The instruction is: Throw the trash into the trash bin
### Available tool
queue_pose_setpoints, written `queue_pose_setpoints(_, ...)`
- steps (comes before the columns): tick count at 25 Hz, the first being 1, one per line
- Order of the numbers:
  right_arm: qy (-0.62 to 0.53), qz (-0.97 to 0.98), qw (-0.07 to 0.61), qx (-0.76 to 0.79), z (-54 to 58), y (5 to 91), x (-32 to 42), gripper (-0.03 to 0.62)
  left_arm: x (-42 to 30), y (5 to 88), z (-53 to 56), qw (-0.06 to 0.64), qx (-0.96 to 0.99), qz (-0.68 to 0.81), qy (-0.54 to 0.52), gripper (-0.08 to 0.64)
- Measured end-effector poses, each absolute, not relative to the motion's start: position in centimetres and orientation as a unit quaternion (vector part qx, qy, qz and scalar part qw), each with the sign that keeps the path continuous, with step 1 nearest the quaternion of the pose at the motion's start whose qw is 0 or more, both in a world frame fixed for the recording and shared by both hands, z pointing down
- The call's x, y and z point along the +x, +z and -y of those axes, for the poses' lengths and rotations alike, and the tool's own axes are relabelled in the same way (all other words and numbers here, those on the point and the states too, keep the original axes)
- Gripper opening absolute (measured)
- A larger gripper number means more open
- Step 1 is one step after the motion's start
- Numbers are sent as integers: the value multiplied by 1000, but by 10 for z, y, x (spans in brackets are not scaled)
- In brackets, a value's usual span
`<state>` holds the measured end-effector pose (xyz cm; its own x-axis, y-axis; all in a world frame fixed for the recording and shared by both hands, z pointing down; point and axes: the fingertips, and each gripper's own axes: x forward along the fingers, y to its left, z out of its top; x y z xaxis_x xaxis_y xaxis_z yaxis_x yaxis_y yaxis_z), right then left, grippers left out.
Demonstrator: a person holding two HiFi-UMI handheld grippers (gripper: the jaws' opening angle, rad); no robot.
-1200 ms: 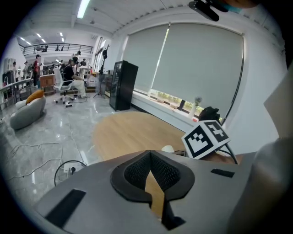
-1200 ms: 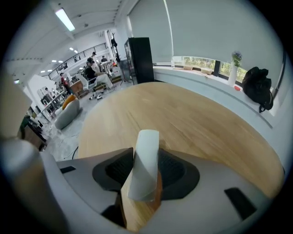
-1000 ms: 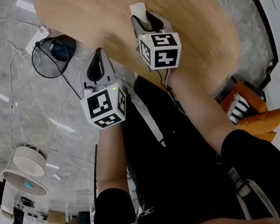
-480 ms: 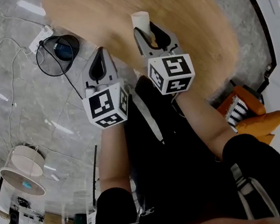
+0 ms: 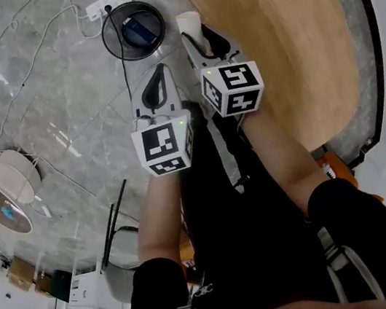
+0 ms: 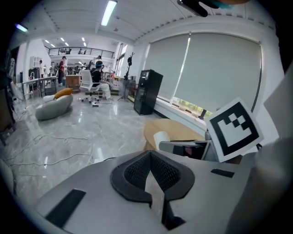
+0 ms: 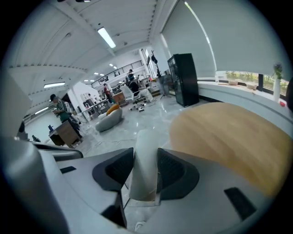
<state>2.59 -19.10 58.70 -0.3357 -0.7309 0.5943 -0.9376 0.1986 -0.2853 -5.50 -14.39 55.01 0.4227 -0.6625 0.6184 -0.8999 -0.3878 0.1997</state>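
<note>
A white paper cup is clamped between the jaws of my right gripper, and it fills the gap in the right gripper view. It hangs at the left edge of the round wooden table, a little right of the black round trash bin on the floor. Something blue lies inside the bin. My left gripper is over the floor just below the bin, and its pads meet at the tips with nothing held. The cup also shows in the left gripper view.
A white power strip and loose cables lie on the marble floor near the bin. A round lamp stands at the left and a black stand leg below it. In the distance are desks, chairs and people.
Both grippers have swung left from over the table toward the bin. The bin now lies close to the cup and the left gripper. The cup is still gripped.
</note>
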Motion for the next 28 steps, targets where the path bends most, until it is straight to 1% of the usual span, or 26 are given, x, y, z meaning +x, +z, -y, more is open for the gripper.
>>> queue_pose_setpoints(5,301,797,201,484,206,639,-79,169,-145,572,147,278,778,515,227,12)
queue_pose_setpoints(8,301,802,238,458,215,689,-122,169,-185,591,149,294,761,534,223,12)
queue_pose_setpoints(11,307,788,288,449,229,746,-143,169,-212,607,152,301,753,540,225,12)
queue_pose_setpoints(13,304,778,323,444,237,780,-147,169,-221,614,154,300,753,539,229,12)
queue_pose_setpoints(15,310,763,343,452,244,806,-145,169,-229,622,155,297,754,536,235,12)
queue_pose_setpoints(19,307,755,353,460,244,825,-148,174,-245,633,151,303,749,537,241,12)
queue_pose_setpoints(21,281,774,333,461,247,808,-148,196,-246,630,153,305,748,541,236,12)
queue_pose_setpoints(23,263,790,296,467,248,775,-143,198,-246,627,156,304,748,545,228,12)
queue_pose_setpoints(24,254,799,277,470,246,753,-141,182,-246,625,158,303,747,547,224,12)
queue_pose_setpoints(25,239,809,258,470,241,728,-139,102,-245,623,160,303,747,549,221,12)
queue_pose_setpoints(26,216,822,241,469,235,700,-138,47,-243,621,162,303,746,551,219,12)
queue_pose_setpoints(27,189,834,225,467,228,670,-137,17,-240,618,164,303,747,551,216,12)
queue_pose_setpoints(28,166,843,212,466,221,643,-134,12,-235,614,165,302,749,551,212,12)
